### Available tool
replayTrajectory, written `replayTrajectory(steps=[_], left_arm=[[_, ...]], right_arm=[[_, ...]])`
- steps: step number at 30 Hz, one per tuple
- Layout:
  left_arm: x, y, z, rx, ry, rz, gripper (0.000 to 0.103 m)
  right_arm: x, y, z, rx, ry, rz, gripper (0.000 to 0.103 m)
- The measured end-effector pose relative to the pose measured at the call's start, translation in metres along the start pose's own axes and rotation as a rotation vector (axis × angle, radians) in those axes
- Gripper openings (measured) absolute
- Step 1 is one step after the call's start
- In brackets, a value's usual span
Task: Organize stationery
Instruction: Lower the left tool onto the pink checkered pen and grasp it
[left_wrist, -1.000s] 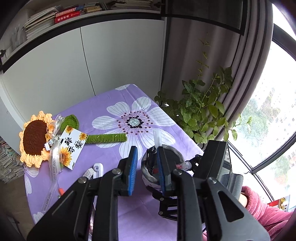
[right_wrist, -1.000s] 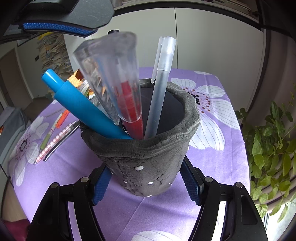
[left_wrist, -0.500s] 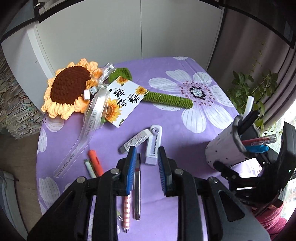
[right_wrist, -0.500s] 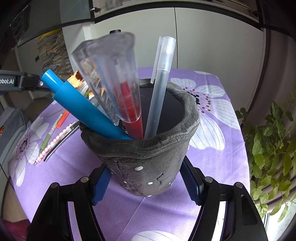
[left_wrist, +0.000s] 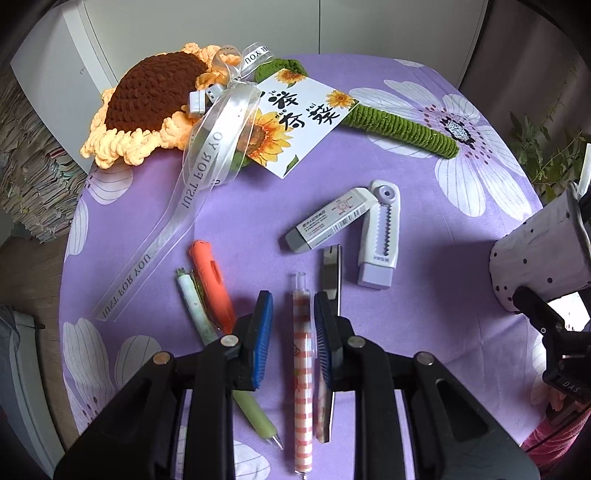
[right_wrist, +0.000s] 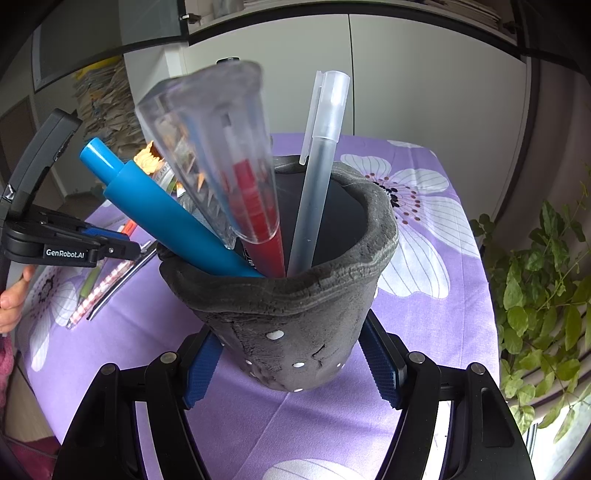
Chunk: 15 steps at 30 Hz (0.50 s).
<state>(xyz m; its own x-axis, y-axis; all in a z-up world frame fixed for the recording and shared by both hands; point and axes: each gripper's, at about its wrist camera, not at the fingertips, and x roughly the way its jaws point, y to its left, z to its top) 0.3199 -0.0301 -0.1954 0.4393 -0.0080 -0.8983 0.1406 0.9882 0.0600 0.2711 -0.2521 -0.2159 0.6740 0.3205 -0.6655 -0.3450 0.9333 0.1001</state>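
With the right gripper (right_wrist: 291, 373) clamped on the grey dotted pen holder (right_wrist: 295, 325), the left gripper (left_wrist: 291, 328) straddles the pink checked pen (left_wrist: 303, 369) lying on the purple flowered desk (left_wrist: 424, 332), fingers narrowly spread; next they likely lower and pinch it.

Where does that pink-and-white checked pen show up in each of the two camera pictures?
Left wrist view: the pink-and-white checked pen lies lengthwise at bottom centre, between the left gripper's blue pads, not yet pinched.
Right wrist view: the same pen is small at mid-left, on the purple flowered tablecloth beyond the pot.
Shared landmark: the grey dotted pen pot, held by the right gripper.
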Motion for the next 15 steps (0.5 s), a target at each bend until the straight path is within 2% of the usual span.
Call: replayTrajectory(steps=[5, 15], left_arm=[[0.005, 0.009, -0.005, -0.018, 0.022, -0.005, 0.022], [0.007, -0.002, 0.003, 0.007, 0.016, 0.017, 0.018]], right_arm=[[0.001, 0.000, 0.000, 0.001, 0.001, 0.001, 0.072], [0.002, -0.001, -0.001, 0.004, 0.006, 0.003, 0.072]])
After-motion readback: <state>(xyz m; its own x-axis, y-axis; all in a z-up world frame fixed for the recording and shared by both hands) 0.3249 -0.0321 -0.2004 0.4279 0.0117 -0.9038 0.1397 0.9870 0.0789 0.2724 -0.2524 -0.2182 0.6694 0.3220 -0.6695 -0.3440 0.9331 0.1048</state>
